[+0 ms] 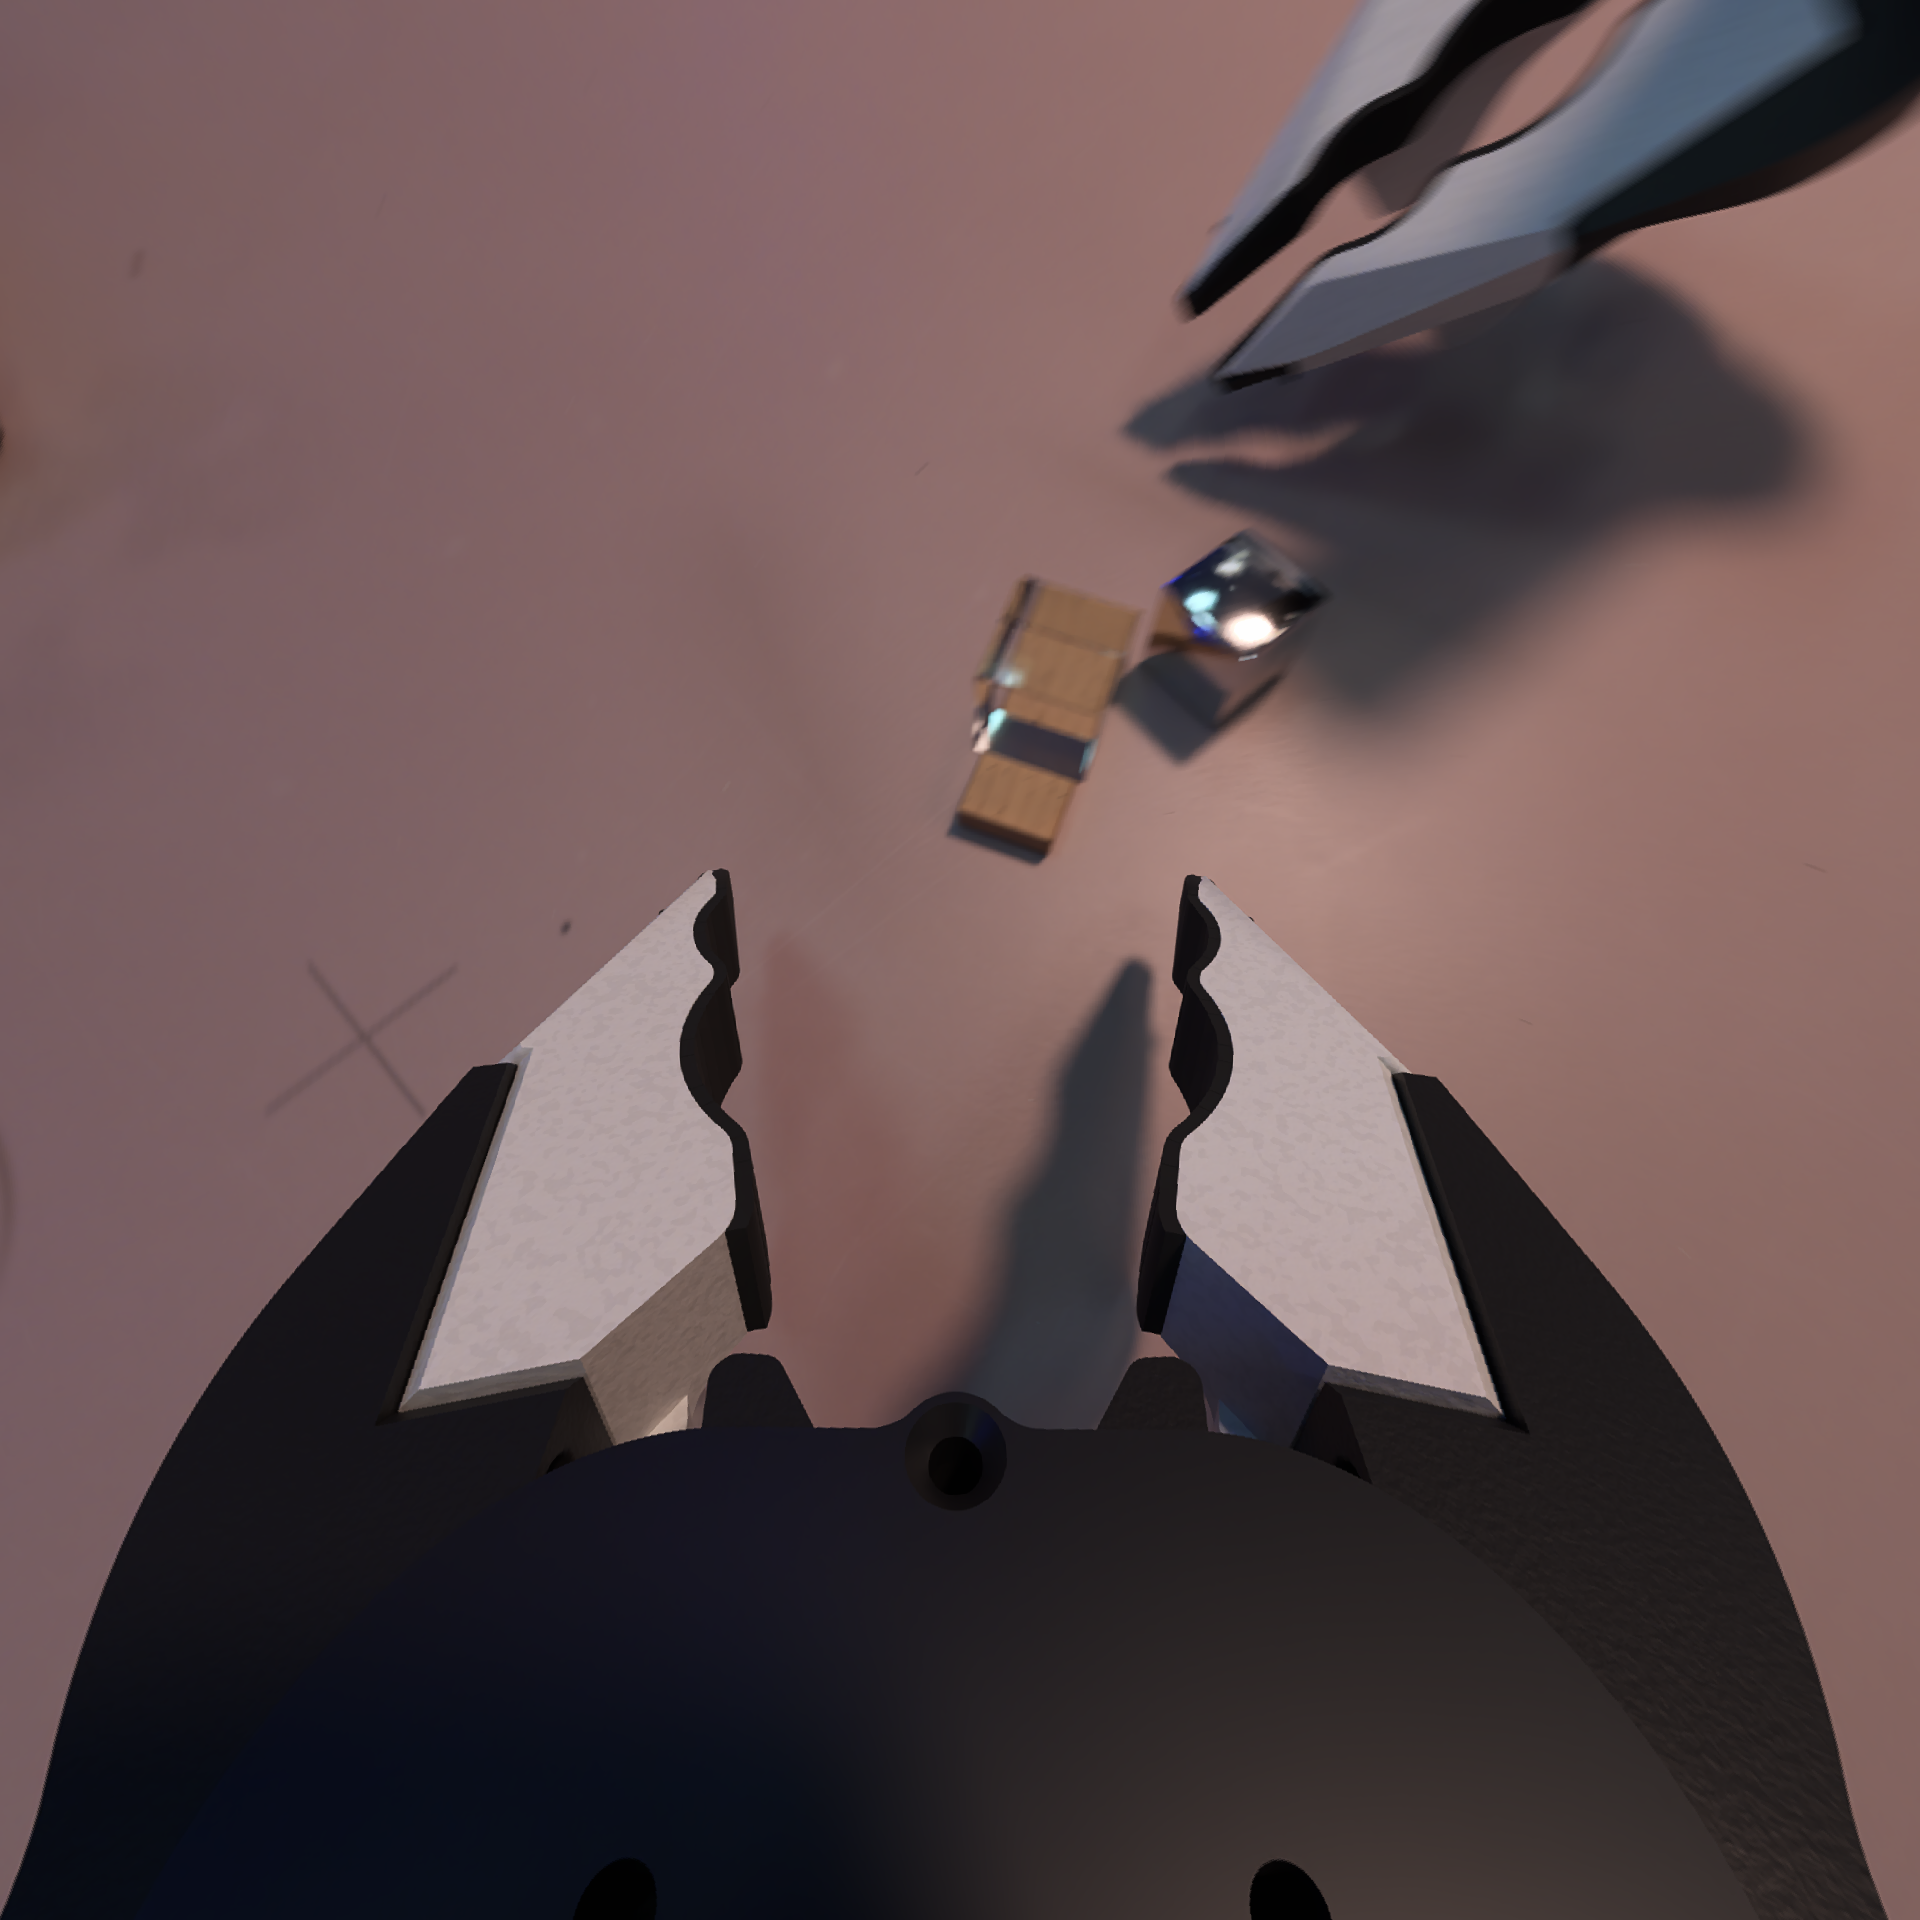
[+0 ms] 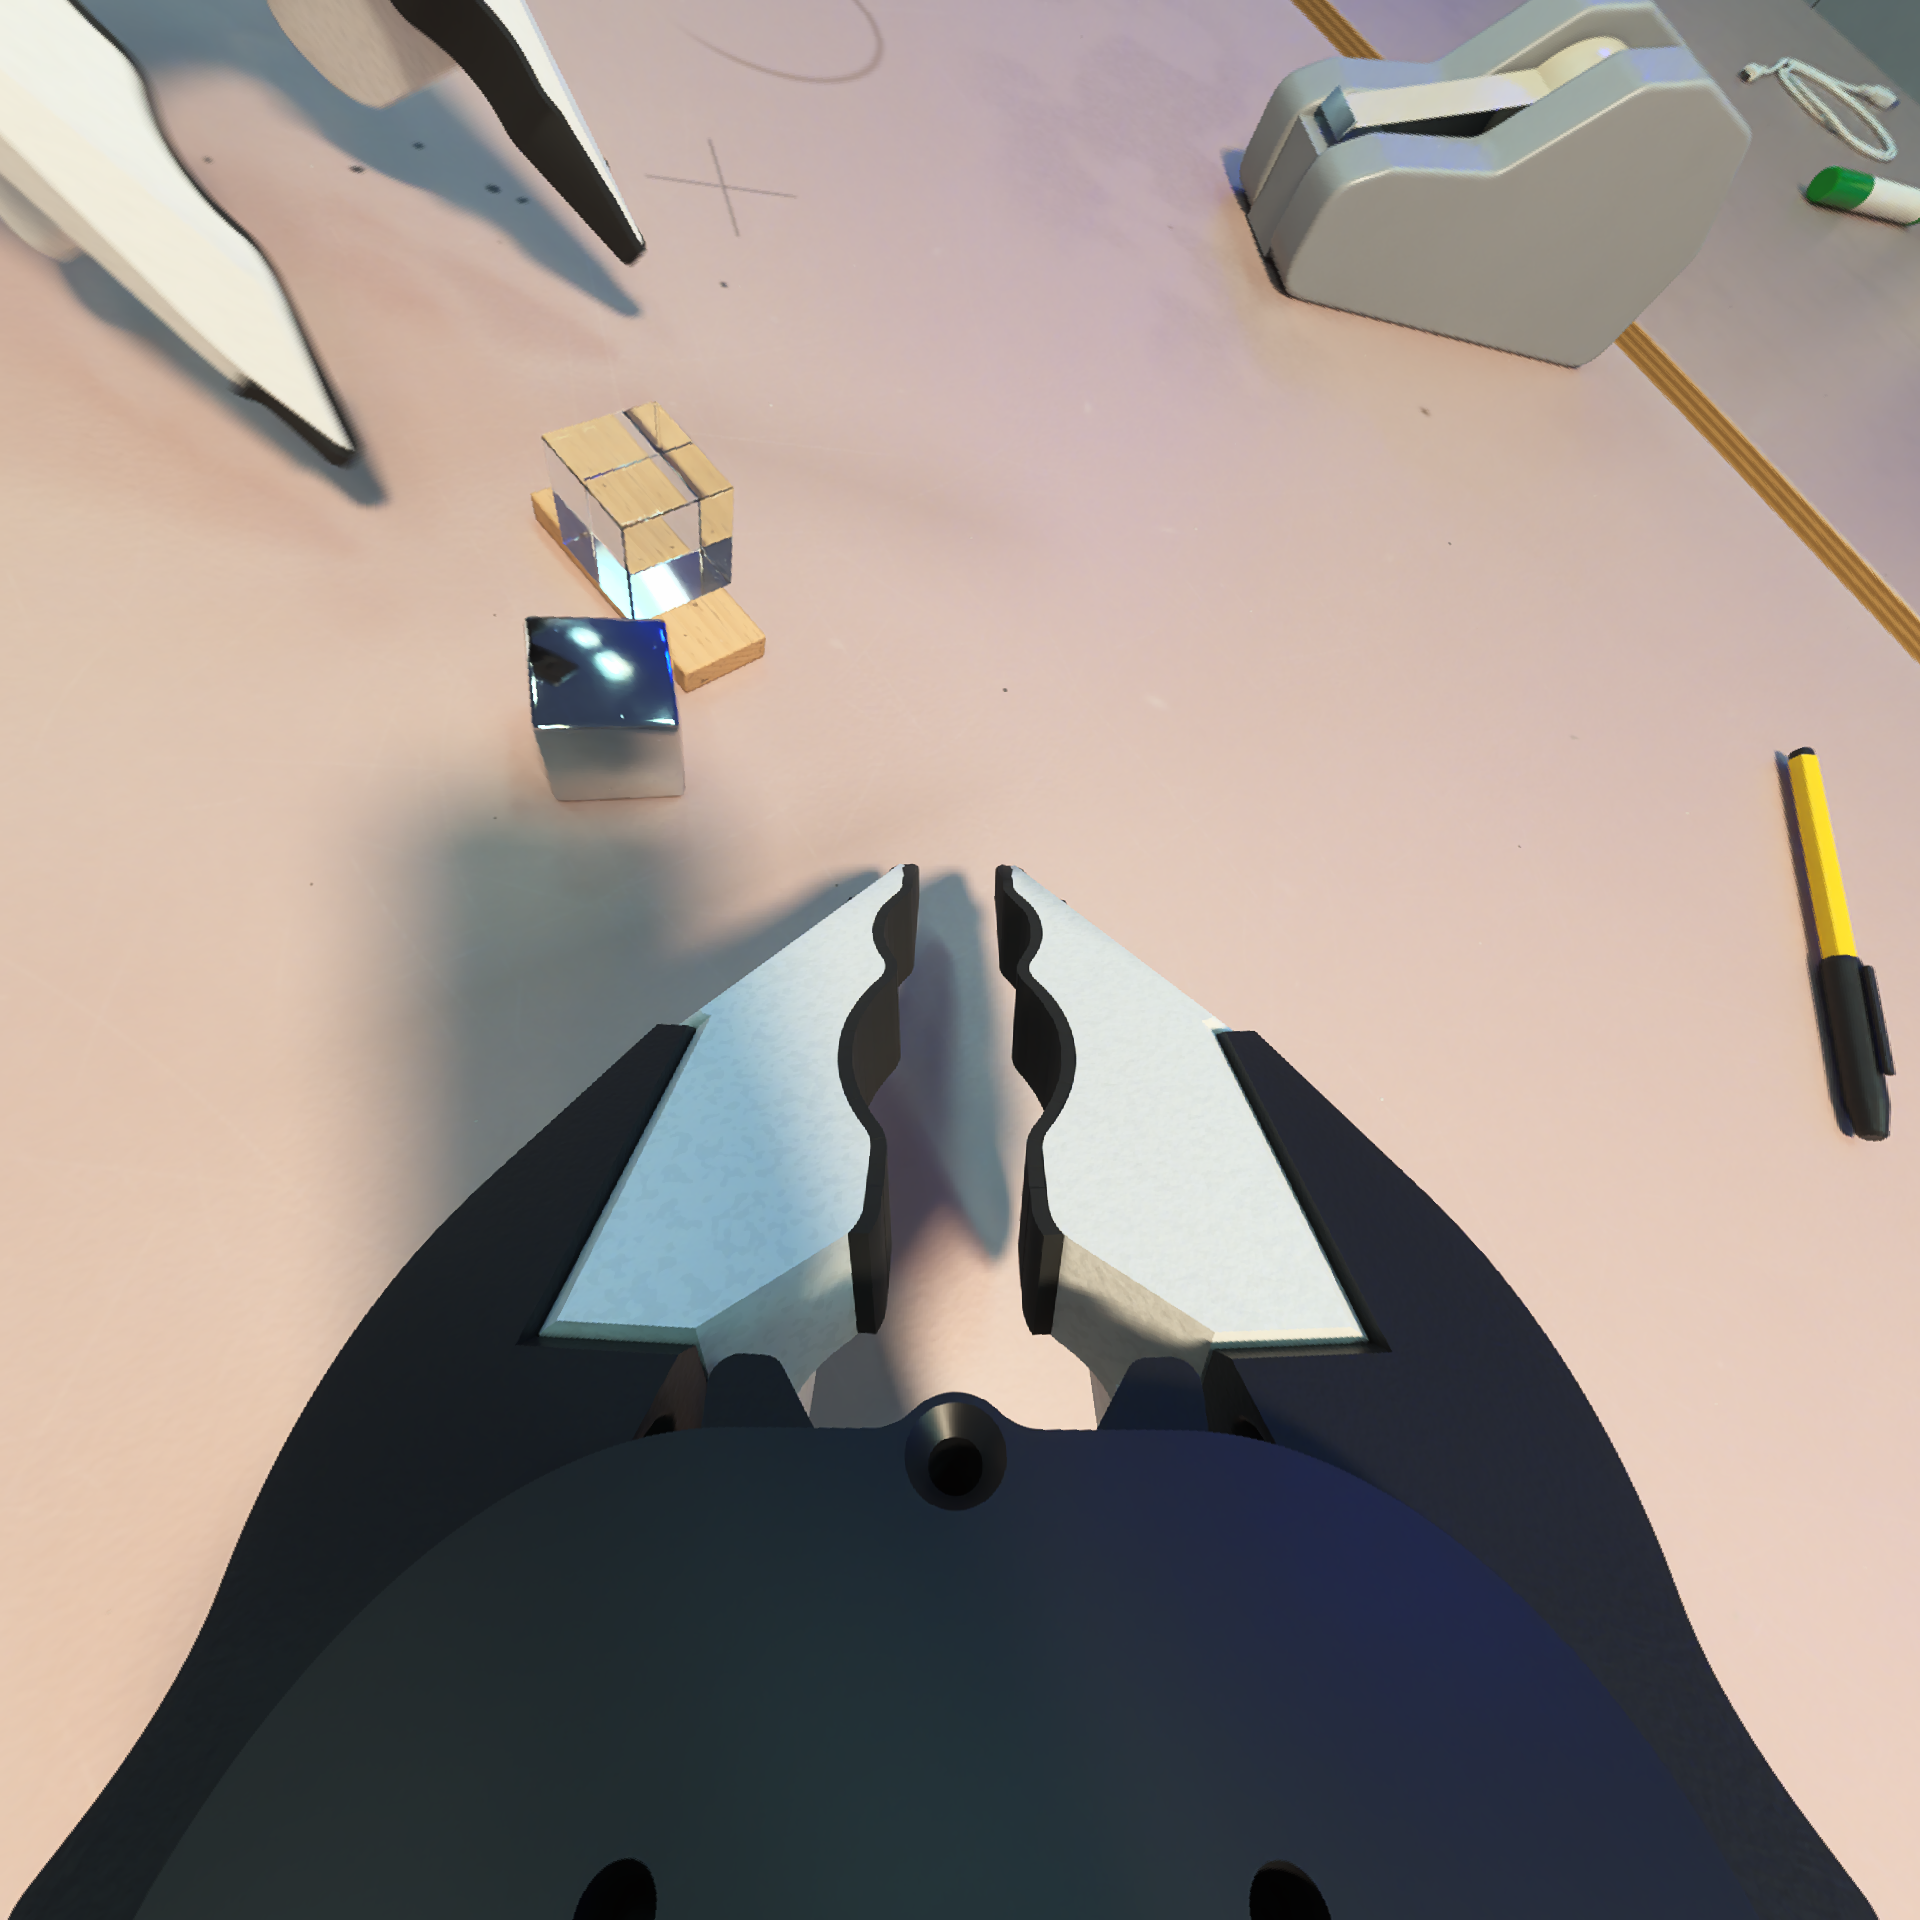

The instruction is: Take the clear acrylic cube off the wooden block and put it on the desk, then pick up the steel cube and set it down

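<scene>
A clear acrylic cube [image 2: 639, 509] sits on a flat wooden block [image 2: 717, 639] on the pink desk. It also shows in the left wrist view [image 1: 1049, 686], on the block [image 1: 1023, 800]. A shiny steel cube [image 2: 603, 707] [image 1: 1236, 613] stands on the desk right beside the block's end. My left gripper [image 1: 956, 883] is open and empty, hovering short of the block; it also shows in the right wrist view [image 2: 486, 353]. My right gripper [image 2: 956, 871] is nearly shut with a narrow gap, holds nothing, and hovers to the right of the steel cube; the left wrist view shows it too [image 1: 1214, 343].
A grey tape dispenser [image 2: 1486, 197] stands at the desk's wooden edge strip [image 2: 1766, 488]. A yellow and black pen [image 2: 1834, 945] lies to the right. A green-capped marker [image 2: 1860, 195] and a white cord [image 2: 1829, 99] lie beyond the edge. A pencilled cross [image 2: 727, 189] marks the desk.
</scene>
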`<action>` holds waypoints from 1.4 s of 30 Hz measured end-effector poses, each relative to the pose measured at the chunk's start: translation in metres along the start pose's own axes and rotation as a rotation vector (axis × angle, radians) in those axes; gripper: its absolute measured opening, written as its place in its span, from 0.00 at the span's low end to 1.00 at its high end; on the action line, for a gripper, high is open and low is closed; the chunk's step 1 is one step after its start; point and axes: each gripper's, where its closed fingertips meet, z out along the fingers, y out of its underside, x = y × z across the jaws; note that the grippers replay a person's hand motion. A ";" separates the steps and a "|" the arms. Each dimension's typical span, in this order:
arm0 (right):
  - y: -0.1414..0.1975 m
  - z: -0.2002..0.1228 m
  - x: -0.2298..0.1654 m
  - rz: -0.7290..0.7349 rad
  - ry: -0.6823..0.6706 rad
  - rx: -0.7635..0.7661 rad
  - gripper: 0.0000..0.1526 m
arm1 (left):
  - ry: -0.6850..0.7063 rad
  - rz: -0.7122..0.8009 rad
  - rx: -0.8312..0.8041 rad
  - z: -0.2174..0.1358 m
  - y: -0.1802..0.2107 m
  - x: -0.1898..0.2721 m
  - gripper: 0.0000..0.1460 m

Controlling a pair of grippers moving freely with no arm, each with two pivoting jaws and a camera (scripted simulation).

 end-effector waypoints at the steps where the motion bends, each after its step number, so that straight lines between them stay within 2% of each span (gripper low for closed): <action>1: 0.000 0.000 0.001 0.003 0.000 0.002 0.09 | 0.036 0.040 0.029 -0.005 -0.006 0.006 0.58; 3: 0.000 0.002 0.003 0.005 0.001 0.000 0.09 | 0.104 0.099 0.065 -0.011 -0.021 0.019 0.58; 6: 0.000 0.004 0.005 0.006 0.005 -0.003 0.09 | 0.174 0.194 -0.018 -0.006 -0.028 0.030 0.58; 10: -0.002 0.001 0.004 -0.005 0.014 0.008 0.09 | 0.213 0.277 -0.168 0.015 -0.020 0.030 0.58; 13: -0.003 -0.001 0.004 -0.014 0.019 0.018 0.09 | 0.192 0.310 -0.208 0.028 -0.018 0.023 0.56; 16: -0.004 -0.001 0.005 -0.013 0.019 0.016 0.09 | 0.168 0.320 -0.199 0.039 -0.021 0.018 0.44; 18: -0.003 -0.001 0.005 -0.012 0.020 0.017 0.09 | 0.179 0.326 -0.180 0.042 -0.021 0.020 0.26; 19: -0.003 -0.002 0.006 -0.011 0.021 0.018 0.09 | 0.188 0.328 -0.175 0.041 -0.021 0.021 0.20; 25: -0.007 -0.005 0.007 -0.001 0.014 0.037 0.09 | 0.216 0.336 -0.205 0.018 -0.003 0.037 0.20; 29: -0.007 -0.003 0.003 -0.008 0.005 0.032 0.09 | 0.252 0.320 -0.169 0.002 0.000 0.061 0.20; 38: -0.012 -0.002 -0.010 -0.044 -0.022 0.035 0.09 | 0.185 0.360 -0.203 0.008 0.010 0.088 0.20; 42: -0.012 -0.002 -0.010 -0.034 -0.032 0.039 0.10 | 0.236 0.309 -0.154 0.010 0.010 0.098 0.20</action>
